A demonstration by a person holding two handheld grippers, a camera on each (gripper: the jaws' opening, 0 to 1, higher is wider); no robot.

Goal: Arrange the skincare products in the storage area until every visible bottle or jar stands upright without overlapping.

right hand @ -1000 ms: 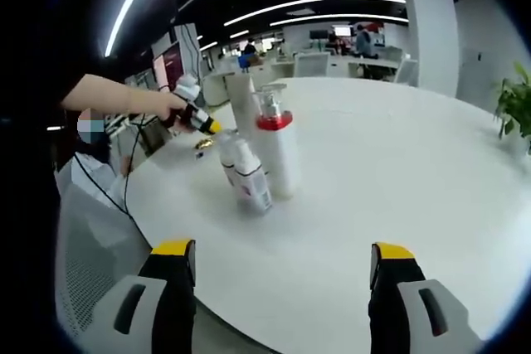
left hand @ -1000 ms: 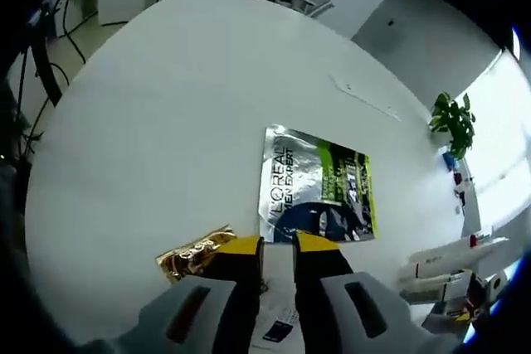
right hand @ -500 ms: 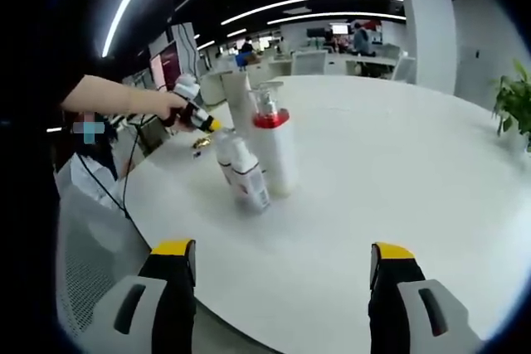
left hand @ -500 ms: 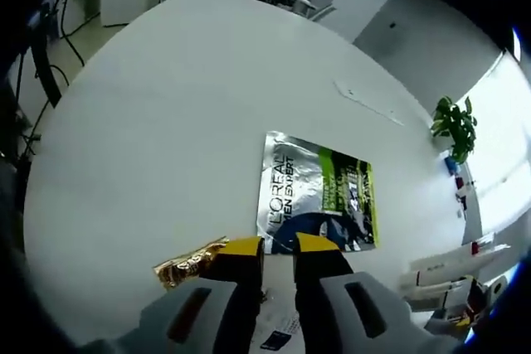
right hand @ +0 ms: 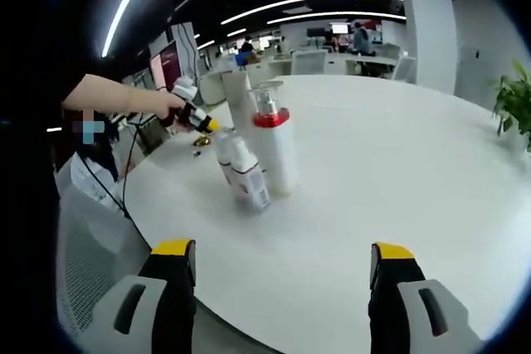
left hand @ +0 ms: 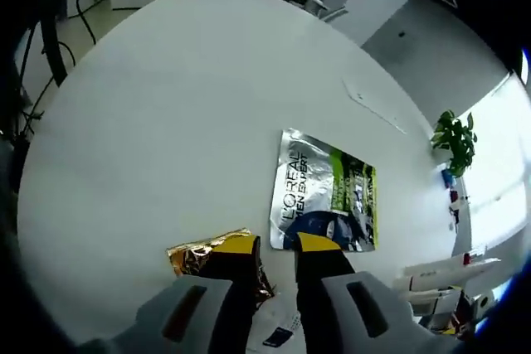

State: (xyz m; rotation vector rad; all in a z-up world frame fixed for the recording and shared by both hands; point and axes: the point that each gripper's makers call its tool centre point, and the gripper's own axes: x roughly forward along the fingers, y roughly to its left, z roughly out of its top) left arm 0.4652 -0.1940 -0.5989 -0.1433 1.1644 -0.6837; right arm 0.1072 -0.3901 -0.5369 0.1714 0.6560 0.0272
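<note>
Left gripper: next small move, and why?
Probably lift the left gripper a little and swing it toward the standing bottles. Its jaws are nearly shut over a gold foil sachet lying flat on the white table, beside the silver L'Oreal pouch. Whether they actually pinch it is unclear. The right gripper hangs open short of the pump bottle.
</note>
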